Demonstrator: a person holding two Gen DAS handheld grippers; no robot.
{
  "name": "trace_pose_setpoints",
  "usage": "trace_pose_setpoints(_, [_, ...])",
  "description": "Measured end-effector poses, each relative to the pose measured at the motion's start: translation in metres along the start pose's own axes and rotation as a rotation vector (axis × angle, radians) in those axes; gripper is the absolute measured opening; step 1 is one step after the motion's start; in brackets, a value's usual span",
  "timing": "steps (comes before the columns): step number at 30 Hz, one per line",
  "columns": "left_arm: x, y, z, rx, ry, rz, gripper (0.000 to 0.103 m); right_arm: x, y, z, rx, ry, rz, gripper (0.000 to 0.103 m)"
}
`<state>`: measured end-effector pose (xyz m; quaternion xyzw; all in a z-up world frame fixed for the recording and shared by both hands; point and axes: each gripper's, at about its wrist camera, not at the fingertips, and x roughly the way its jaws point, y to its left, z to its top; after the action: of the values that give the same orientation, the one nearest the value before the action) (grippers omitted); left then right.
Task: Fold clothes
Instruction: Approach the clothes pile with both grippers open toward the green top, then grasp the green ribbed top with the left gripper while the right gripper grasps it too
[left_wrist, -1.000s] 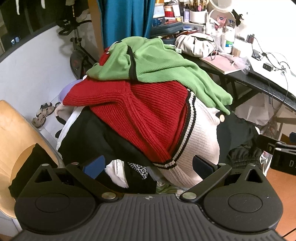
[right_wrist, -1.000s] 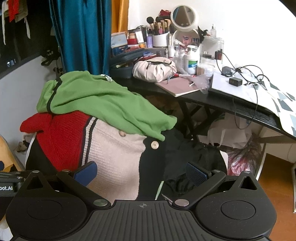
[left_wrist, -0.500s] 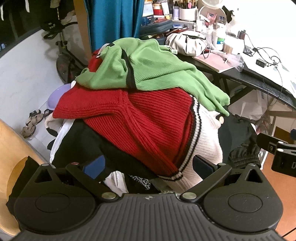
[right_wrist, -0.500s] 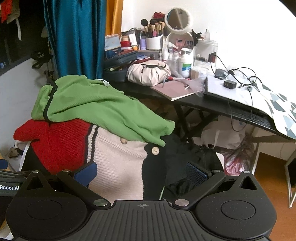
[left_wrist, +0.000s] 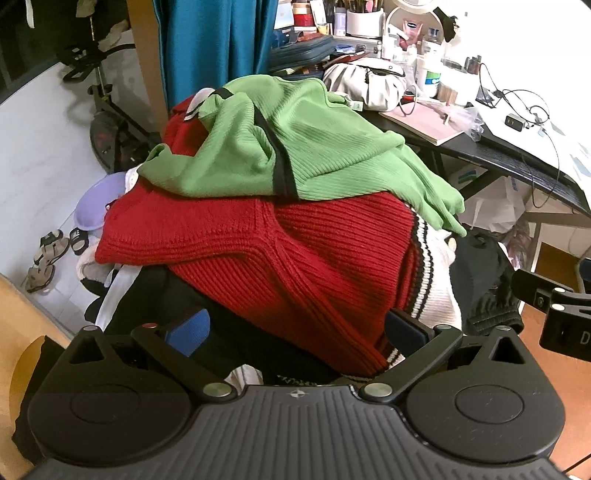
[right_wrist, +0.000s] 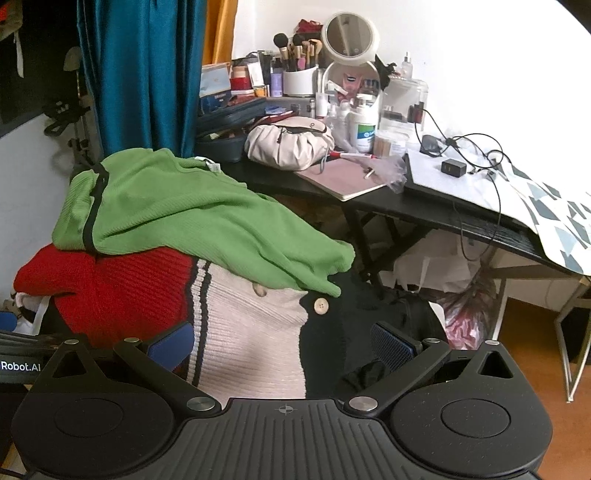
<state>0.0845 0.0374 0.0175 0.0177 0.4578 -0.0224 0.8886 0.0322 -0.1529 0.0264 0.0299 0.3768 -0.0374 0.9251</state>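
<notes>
The green top (left_wrist: 314, 144) lies crumpled on the peak of the clothes heap, over a red knit (left_wrist: 295, 258) — soft, light ribbed cloth that should lift easily by its dangling hem or the black-trimmed neck. Both tongs, left (left_wrist: 299, 332) and right (right_wrist: 284, 343), gape wide and hold nothing. Only the right view shows the cream cardigan's button (right_wrist: 321, 306) and the cluttered tabletop (right_wrist: 424, 212) — the left alone shows sandals (left_wrist: 46, 254) on the floor.

"Robot.AI" on left tool (right_wrist: 20, 366); "D" on right tool (left_wrist: 565, 332).
</notes>
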Motion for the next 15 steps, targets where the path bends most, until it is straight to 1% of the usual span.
trace_pose_setpoints(8, [0.012,0.020,0.008,0.007,0.010,-0.027,0.103,0.009,0.020,0.005,-0.001,0.009,-0.020,0.102])
trace_pose_setpoints(15, [0.025,0.037,0.007,0.009,0.035,-0.041,0.103,0.025,0.037,0.004,0.017,0.062,-0.039,0.102])
